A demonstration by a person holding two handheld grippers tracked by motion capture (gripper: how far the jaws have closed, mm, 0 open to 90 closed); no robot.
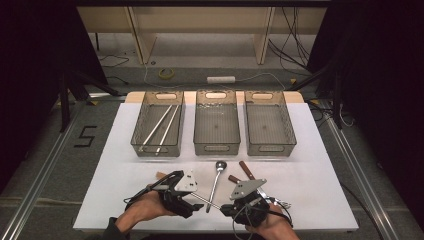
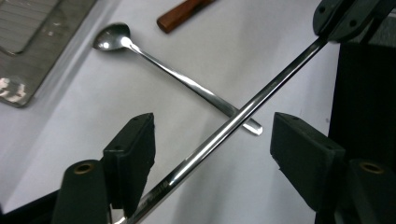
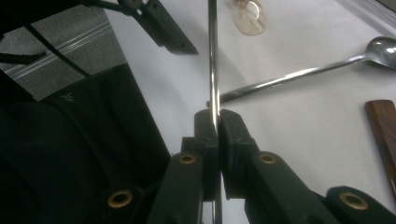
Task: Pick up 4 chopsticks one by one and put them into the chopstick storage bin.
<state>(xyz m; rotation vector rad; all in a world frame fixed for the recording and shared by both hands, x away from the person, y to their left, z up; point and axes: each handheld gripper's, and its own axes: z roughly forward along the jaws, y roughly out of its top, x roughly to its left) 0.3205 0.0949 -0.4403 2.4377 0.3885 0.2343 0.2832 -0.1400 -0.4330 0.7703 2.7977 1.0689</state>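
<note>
A thin metal chopstick [image 3: 213,56] is pinched at one end by my right gripper [image 3: 214,122], whose jaws are shut on it. The stick runs from there across to my left gripper [image 2: 212,140], passing diagonally between its two black jaws, which stand apart, so no grip shows. In the high view both grippers sit near the table's front edge, the left gripper [image 1: 194,198] and the right gripper [image 1: 223,208] joined by the chopstick [image 1: 206,202]. A metal spoon [image 2: 177,79] lies on the white table under the stick.
Three grey bins stand in a row at the back: the left bin [image 1: 136,136] holds two chopsticks [image 1: 161,127]; the middle bin [image 1: 216,148] and right bin [image 1: 270,149] look bare. Wooden-handled utensils [image 1: 246,170] lie right of the spoon [image 1: 216,182].
</note>
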